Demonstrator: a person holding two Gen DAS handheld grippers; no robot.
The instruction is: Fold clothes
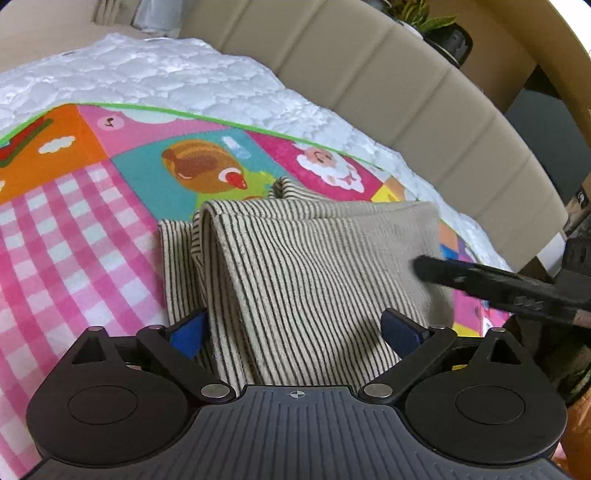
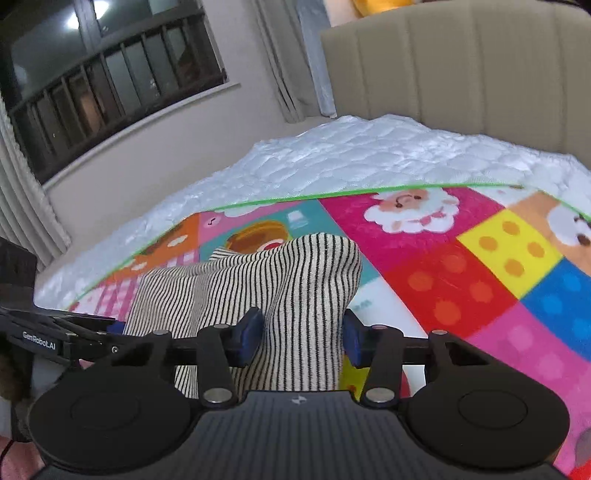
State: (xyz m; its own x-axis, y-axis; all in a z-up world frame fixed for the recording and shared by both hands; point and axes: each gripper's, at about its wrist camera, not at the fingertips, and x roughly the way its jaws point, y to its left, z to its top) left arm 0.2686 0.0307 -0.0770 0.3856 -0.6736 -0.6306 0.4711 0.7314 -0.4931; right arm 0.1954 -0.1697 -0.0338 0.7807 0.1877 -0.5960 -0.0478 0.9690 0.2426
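Note:
A cream garment with thin black stripes (image 1: 295,266) lies folded on a colourful play mat (image 1: 92,229) spread over the bed. My left gripper (image 1: 295,330) hovers over its near edge, open, blue pads wide apart with cloth lying between them. From the right, one black finger (image 1: 480,280) of the right gripper reaches over the garment's right side. In the right wrist view, my right gripper (image 2: 301,339) is shut on a bunched hump of the striped garment (image 2: 303,280), which rises between the pads. The left tool's black frame (image 2: 55,338) shows at the left edge.
A white quilted mattress (image 2: 369,155) extends beyond the mat's green border. A beige padded headboard (image 1: 406,103) runs along the far side. A potted plant (image 1: 424,18) stands behind it. A window with a dark railing (image 2: 110,74) and curtains are on the left wall.

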